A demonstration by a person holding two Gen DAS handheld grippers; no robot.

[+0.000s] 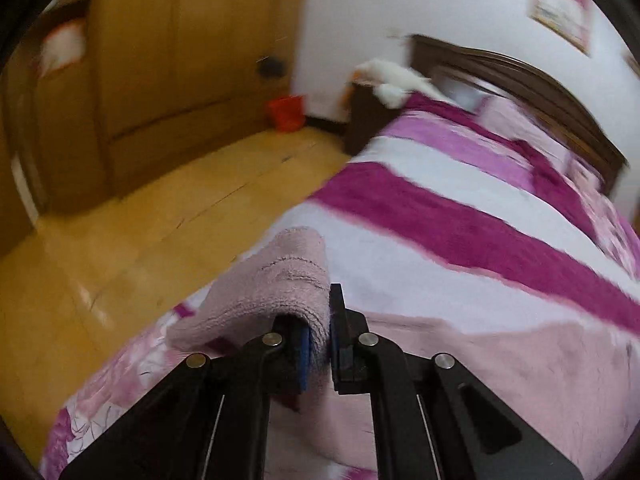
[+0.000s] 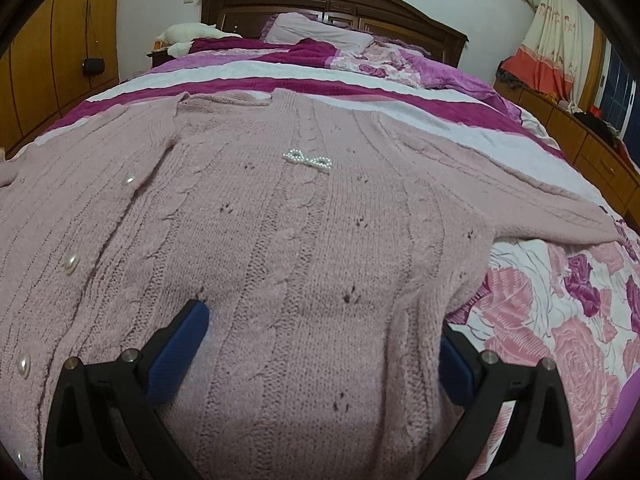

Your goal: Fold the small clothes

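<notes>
2 grippers work our soft, floppy pink cardigan (image 2: 280, 220) spread on the bed (image 2: 560, 320): left gripper (image 1: 319, 340) fingers pinch a sleeve cuff, right gripper (image 2: 320, 352) gapes wide, empty, above its hem.

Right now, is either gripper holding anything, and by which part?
The left gripper pinches a folded edge of the pink knit cardigan; which part is unclear. The right gripper is open, holding nothing.
</notes>
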